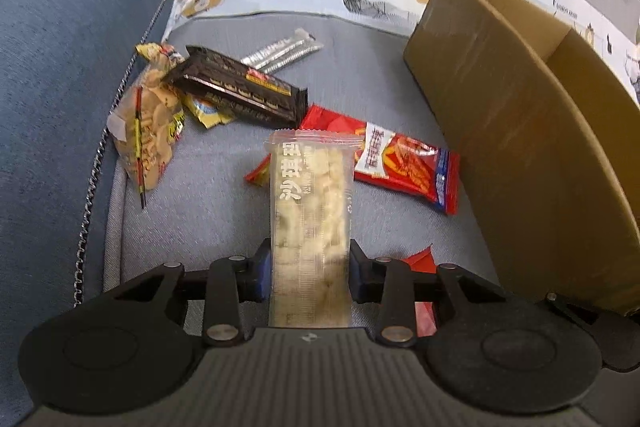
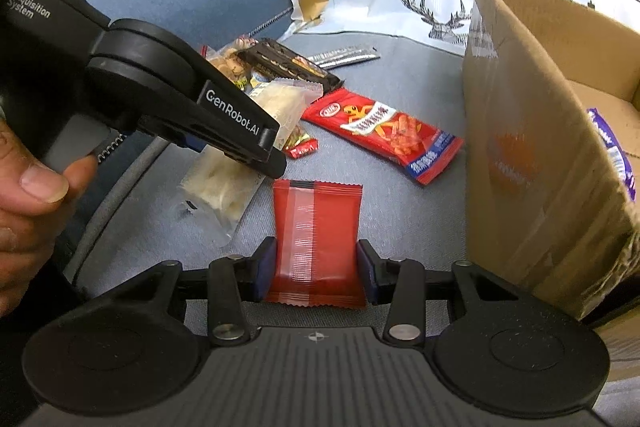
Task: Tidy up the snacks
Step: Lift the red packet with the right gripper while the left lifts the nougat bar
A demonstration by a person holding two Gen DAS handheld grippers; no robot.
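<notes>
Right wrist view is showing the cardboard box [image 2: 532, 155] filling the right side of the frame, its near wall rising beside the right tongs [image 2: 318, 267] and its open inside, with a purple packet [image 2: 612, 155] lying in it, sitting in the upper right. That is the relation the coming move seems to turn on: the box is lying to the right of both pairs of tongs, and the right hand's pair is standing nearer to it. The grey sofa cushion [image 2: 400, 211] is carrying everything else. A long red snack bag [image 2: 384, 131] is lying loose at mid-frame, its long axis running from upper left to lower right, with a dark biscuit pack [image 2: 288, 65] and silver sticks [image 2: 344, 57] farther up.

Left wrist view is showing the left tongs [image 1: 311, 275] pinching a clear, pale rice-crisp bar [image 1: 312, 203], both pads pressing its sides; its long axis is running straight up the frame, along the fingers. The box [image 1: 520, 155] is standing at the right here too, well apart.

The right tongs are gripping a small red packet [image 2: 318, 227] across its width, partly closed on it. Both are pointing steeply down at the cushion, and the person's hand [image 2: 28, 183] is holding the left tool at the left edge.
</notes>
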